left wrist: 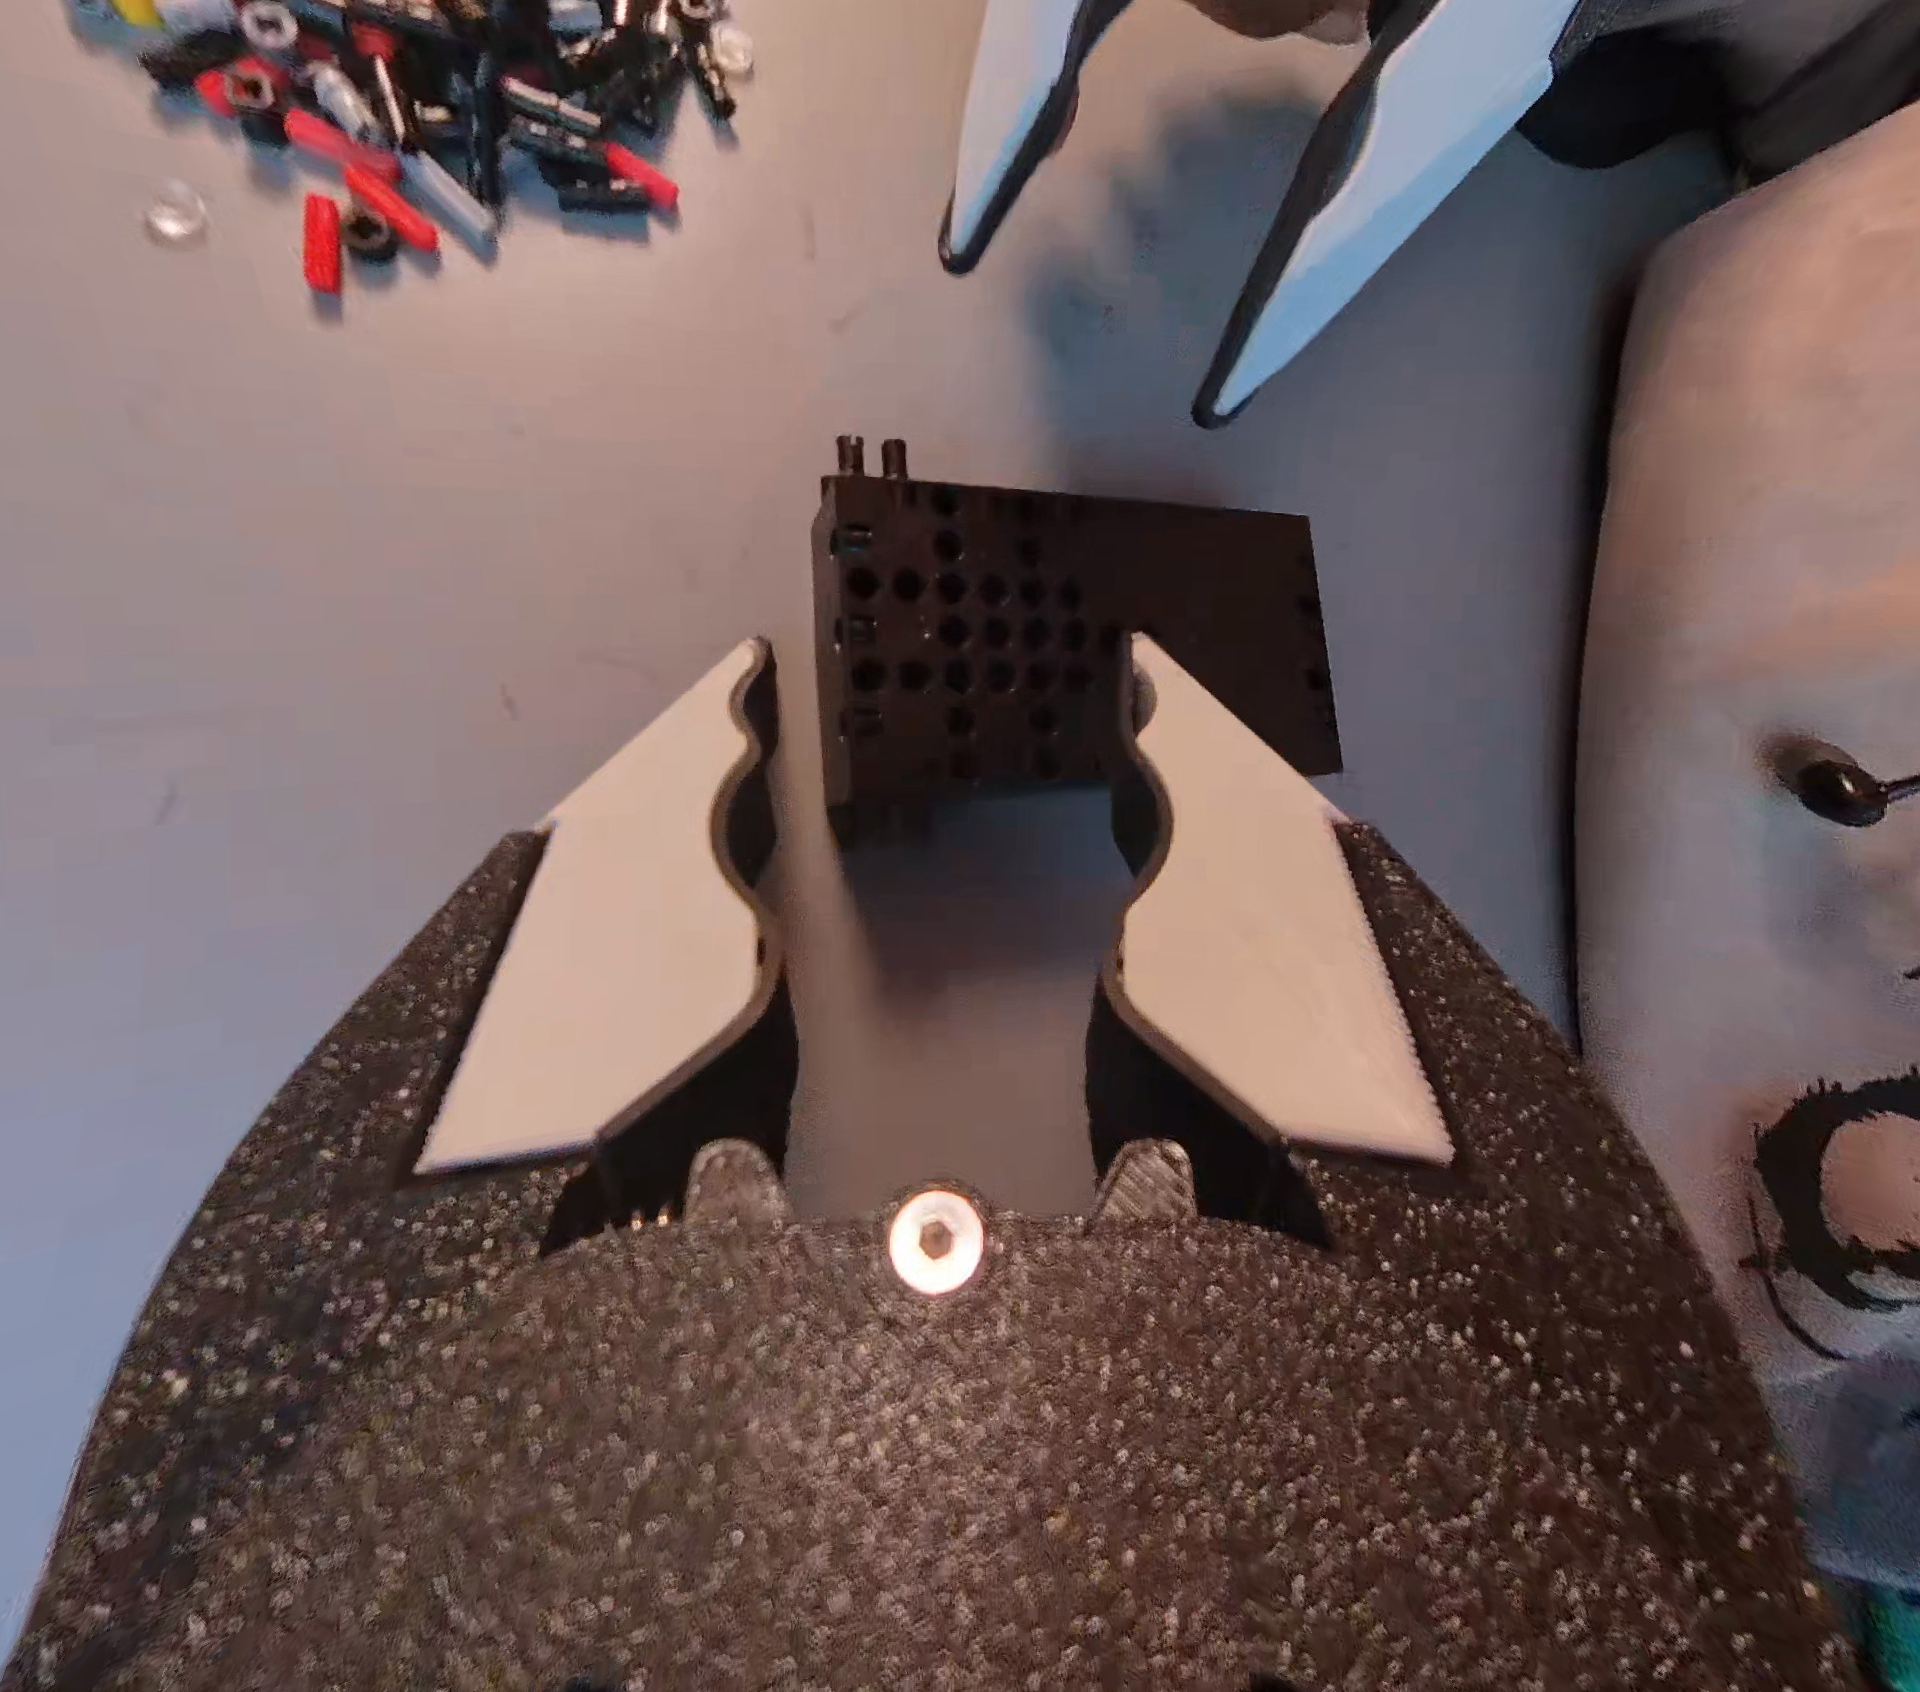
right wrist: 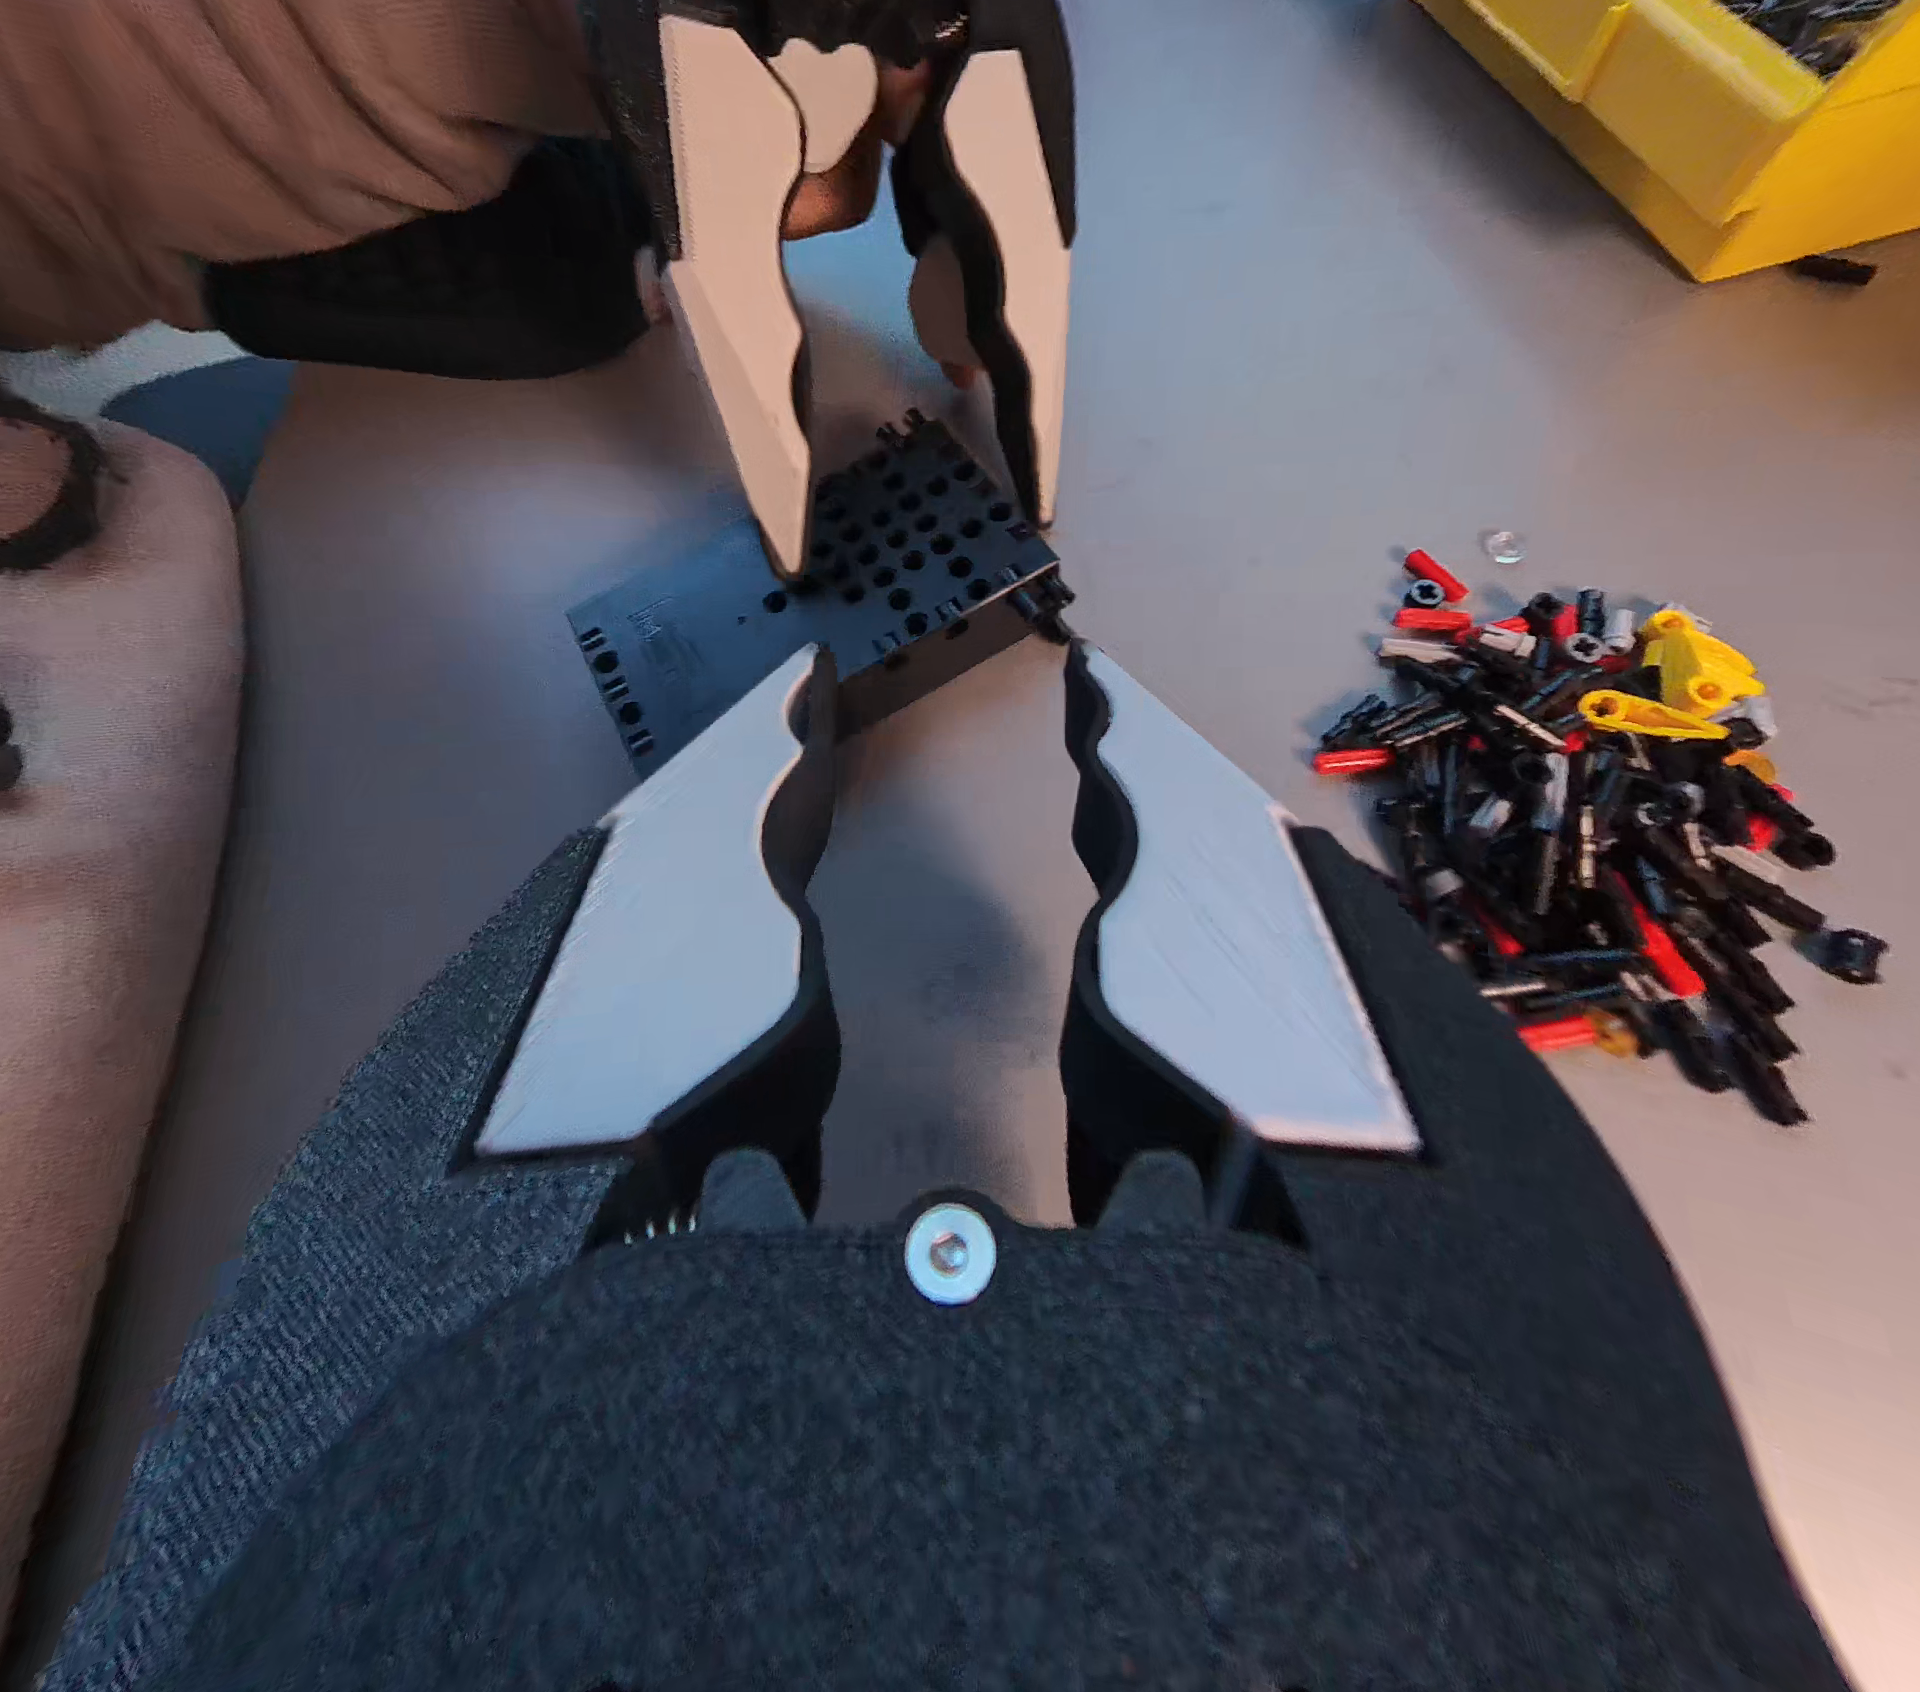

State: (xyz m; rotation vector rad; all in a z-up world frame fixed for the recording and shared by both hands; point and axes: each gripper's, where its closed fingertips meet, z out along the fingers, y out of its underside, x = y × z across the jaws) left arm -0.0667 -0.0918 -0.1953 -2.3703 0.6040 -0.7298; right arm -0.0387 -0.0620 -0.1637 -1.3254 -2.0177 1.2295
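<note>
Left tongs [left wrist: 951, 655] stood spread astride the black perforated block [left wrist: 1060, 645] on the table [left wrist: 416, 603]; right tongs [right wrist: 945, 655] hovered spread beside it. Block looked rigid, light, best gripped across its flat sides.

Left gripper [left wrist: 951, 655] spread around black perforated block [left wrist: 997, 645] on table [left wrist: 416, 603]

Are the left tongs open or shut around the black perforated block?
Open. The left tongs straddle the black perforated block, with a gap showing beside one fingertip; contact on the other side cannot be told.
</note>
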